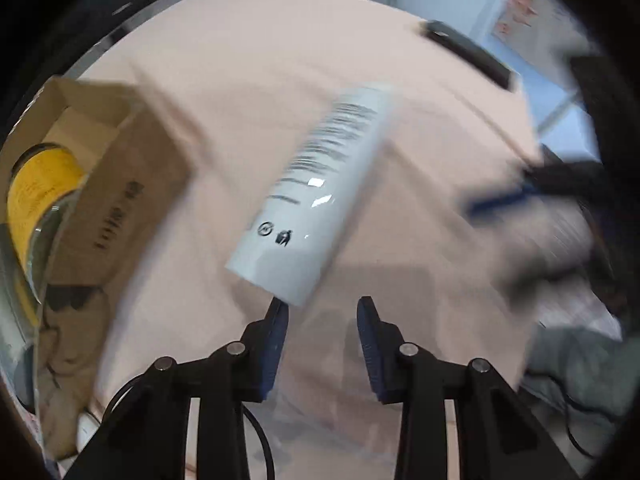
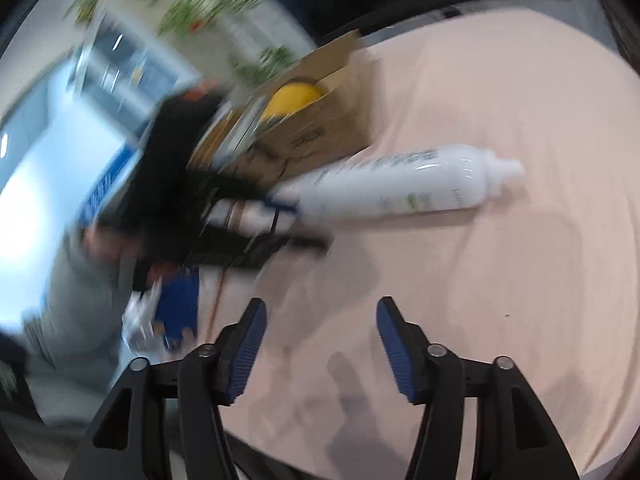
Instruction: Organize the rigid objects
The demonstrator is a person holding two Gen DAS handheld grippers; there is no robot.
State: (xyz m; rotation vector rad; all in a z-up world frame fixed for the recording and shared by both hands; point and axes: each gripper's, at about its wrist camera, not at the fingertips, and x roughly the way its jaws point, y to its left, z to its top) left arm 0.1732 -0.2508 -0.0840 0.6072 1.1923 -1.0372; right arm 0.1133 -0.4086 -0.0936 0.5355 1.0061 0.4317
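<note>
Both tools gaping, empty, left tool [image 1: 323, 303] near white bottle [image 1: 316, 196], cardboard box [image 1: 132, 184] contents blurred.

White bottle [image 2: 400, 186] lying flat, seemingly capped

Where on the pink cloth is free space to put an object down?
Free: the wide pink cloth on the nozzle side of the lying white bottle, and below it toward the right tongs. Crowded: around the cardboard box, holding a yellow item, close to the bottle's base.
</note>
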